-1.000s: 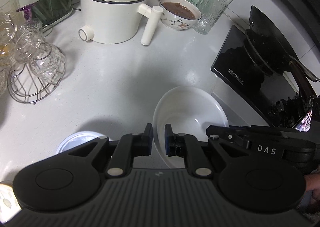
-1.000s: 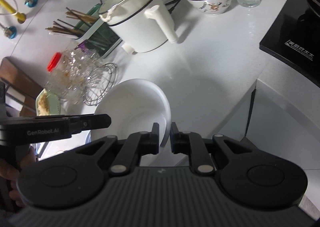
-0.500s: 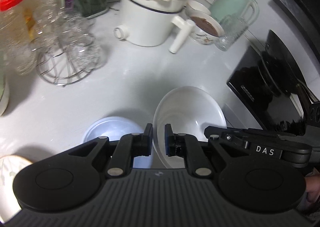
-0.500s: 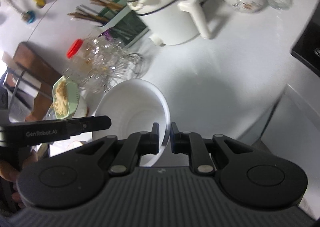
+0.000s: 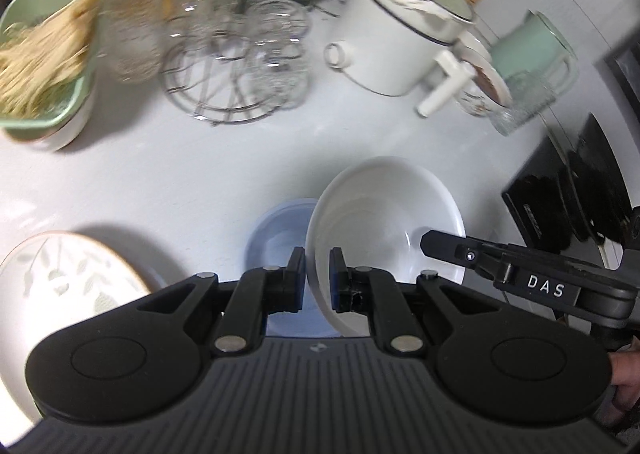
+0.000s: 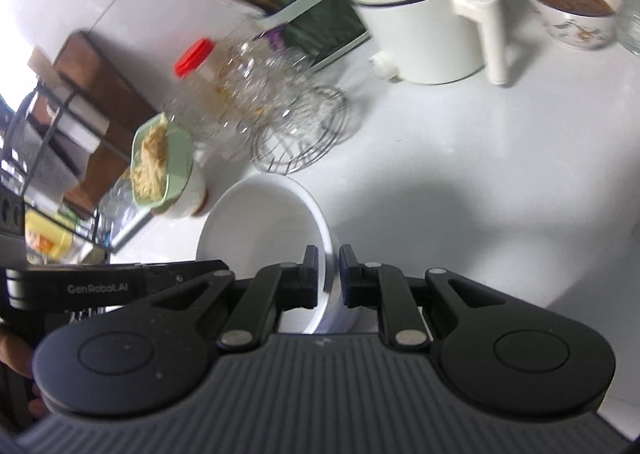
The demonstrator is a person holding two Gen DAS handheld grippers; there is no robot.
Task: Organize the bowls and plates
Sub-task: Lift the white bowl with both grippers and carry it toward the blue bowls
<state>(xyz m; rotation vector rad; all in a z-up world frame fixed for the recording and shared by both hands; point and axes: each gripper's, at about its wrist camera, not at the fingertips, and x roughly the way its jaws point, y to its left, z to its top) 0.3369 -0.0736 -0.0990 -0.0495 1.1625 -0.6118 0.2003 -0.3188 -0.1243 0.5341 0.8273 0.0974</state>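
- Left wrist view takes in the white bench [image 5: 248, 157], the widest thing in sight, carrying everything listed below.
- White electric pot [image 5: 400, 41] with a lid and a side handle stands at the far side of the bench; in the right wrist view it sits far right, beside a green chopstick holder [image 6: 320, 29].
- Black cooktop [image 5: 568, 189] lies at the right edge in the left wrist view.
- White bowl [image 5: 384, 221] is held tilted above the bench by both grippers at once, one on each side of its rim; in the right wrist view the same bowl [image 6: 264, 238] shows at lower centre.
- Left gripper [image 5: 317, 280] is pinching the near rim of the white bowl, one finger inside the wall and one outside.
- Right gripper [image 6: 328, 280] is likewise clamped on the bowl's rim, fingers either side of the wall; its black body also reaches into the left wrist view from the right.
- Leaf-patterned plate [image 5: 68, 278] rests at the lower left of the bench.
- Green dish of noodles [image 5: 44, 57] sits on top of a white bowl at far left.
- Wire rack of glass cups [image 5: 240, 65], blurred, stands near the noodles, next to a red-capped jar [image 6: 196, 65].
- Pale blue bowl [image 5: 280, 234] sits on the bench just left of, and partly behind, the held bowl.
- Small patterned bowl [image 6: 576, 9] with brown contents stands beside the pot's handle.
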